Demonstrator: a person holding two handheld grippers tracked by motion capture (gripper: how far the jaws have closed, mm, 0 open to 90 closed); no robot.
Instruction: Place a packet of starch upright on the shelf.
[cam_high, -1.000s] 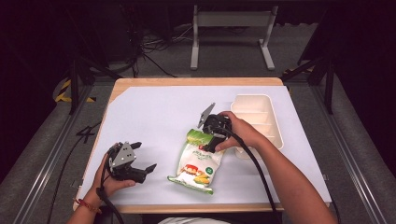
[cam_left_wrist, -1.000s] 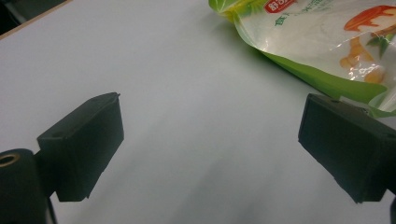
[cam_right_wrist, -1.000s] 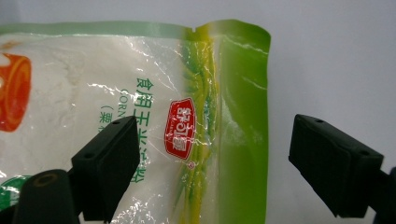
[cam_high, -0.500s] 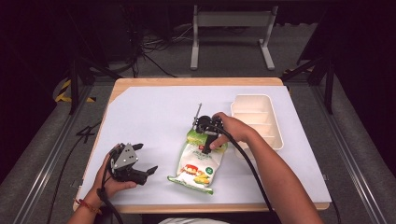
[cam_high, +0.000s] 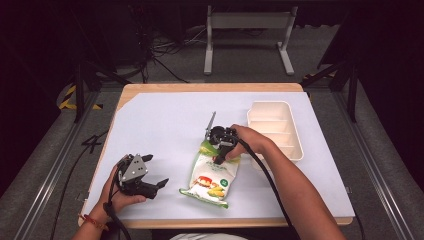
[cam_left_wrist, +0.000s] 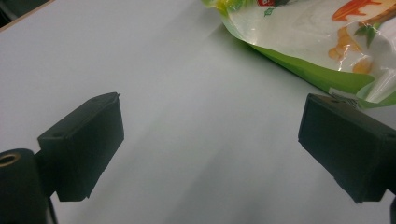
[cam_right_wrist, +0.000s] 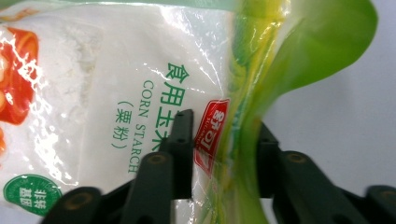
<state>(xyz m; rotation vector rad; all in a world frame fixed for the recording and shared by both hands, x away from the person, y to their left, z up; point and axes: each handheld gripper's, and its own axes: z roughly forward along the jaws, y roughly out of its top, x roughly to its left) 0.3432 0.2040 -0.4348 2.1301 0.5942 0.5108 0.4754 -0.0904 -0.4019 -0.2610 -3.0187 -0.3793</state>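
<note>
The worktop (cam_high: 150, 125) carried a white divided tray (cam_high: 276, 127) at 2 o'clock and a corn starch bag (cam_high: 212, 172) lying flat near centre. The right hand-held gripper (cam_high: 216, 159) was clamped on the bag's green top edge. The left hand-held gripper (cam_high: 161, 184), at 8 o'clock, stood wide apart, holding nothing.

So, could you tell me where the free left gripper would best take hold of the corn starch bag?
Probably the flat sealed bottom edge of the corn starch bag, approached low from the bag's left. The open left gripper already sits beside it, while the right gripper pinches the top fold.
</note>
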